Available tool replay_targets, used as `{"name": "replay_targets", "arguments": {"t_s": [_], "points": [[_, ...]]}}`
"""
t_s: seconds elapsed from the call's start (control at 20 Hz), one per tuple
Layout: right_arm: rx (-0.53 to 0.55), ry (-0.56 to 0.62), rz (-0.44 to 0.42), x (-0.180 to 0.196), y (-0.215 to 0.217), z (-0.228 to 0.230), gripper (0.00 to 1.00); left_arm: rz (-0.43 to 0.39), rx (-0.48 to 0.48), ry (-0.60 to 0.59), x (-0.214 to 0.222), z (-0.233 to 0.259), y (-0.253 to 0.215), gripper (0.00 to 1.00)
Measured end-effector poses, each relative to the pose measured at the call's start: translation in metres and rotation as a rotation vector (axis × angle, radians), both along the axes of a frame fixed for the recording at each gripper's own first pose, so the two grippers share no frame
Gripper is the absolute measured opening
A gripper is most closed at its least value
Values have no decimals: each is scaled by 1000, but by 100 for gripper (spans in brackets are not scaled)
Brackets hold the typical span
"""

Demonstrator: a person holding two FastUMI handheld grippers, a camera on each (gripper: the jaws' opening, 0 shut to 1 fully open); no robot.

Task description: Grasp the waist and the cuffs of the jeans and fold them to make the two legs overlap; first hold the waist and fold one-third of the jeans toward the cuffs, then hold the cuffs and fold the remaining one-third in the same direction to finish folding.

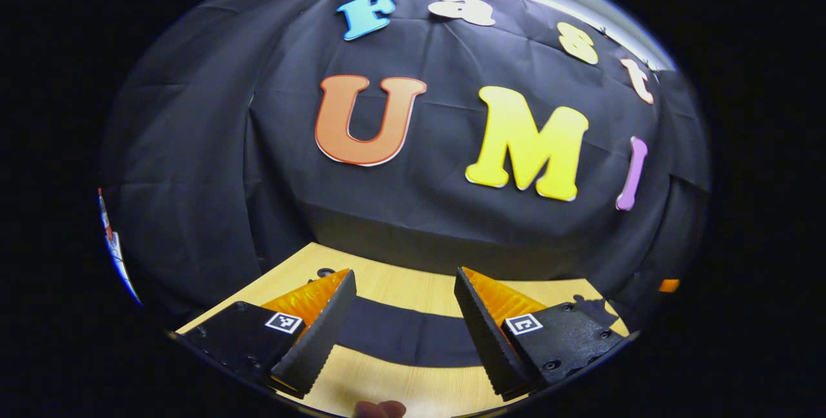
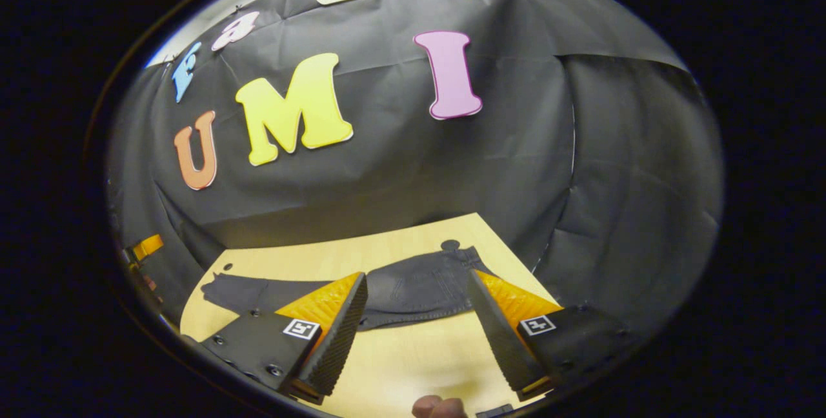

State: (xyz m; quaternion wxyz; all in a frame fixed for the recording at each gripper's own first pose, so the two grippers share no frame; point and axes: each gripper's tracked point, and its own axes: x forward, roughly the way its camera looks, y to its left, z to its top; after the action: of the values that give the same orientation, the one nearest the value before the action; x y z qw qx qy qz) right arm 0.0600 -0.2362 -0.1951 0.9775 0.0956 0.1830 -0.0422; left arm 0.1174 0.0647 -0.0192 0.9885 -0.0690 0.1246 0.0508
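Jeans (image 2: pixel 387 292) lie flat across the far half of the pale wooden worktop (image 2: pixel 413 360), dark cloth stretched crosswise. From the right gripper view I judge the narrow cuff end runs off to the left and the wider waist, with its stitched pocket, sits to the right near the worktop's corner. That layout suits me: each end can be reached by one hand.

My left gripper (image 1: pixel 403 334) hangs above the near edge, its fingers spread wide with nothing between them. Through the gap I see a plain band of the jeans (image 1: pixel 400 337), so I take it I am lined up on the leg side.

My right gripper (image 2: pixel 416 334) is likewise spread and empty, held short of the cloth and aimed at the waist part. Nothing is folded yet; the legs look already laid together, though I cannot be sure.
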Motion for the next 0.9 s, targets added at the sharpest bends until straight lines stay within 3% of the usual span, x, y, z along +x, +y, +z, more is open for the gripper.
{"name": "replay_targets", "arguments": {"t_s": [0.2, 0.55, 0.8, 0.9], "points": [[24, 61, -77, 2, -36, -43, 96, 4, -30, 57, -31, -14, -30, 98], [460, 189, -327, 91, -110, -167, 96, 65, -1, 123, -29, -21, -42, 99], [562, 225, -404, 144, -131, -214, 96, 109, 27, 196, -32, -37, -45, 99], [550, 226, -414, 151, -137, -216, 96, 116, 48, 210, -34, -39, -45, 99]]}}
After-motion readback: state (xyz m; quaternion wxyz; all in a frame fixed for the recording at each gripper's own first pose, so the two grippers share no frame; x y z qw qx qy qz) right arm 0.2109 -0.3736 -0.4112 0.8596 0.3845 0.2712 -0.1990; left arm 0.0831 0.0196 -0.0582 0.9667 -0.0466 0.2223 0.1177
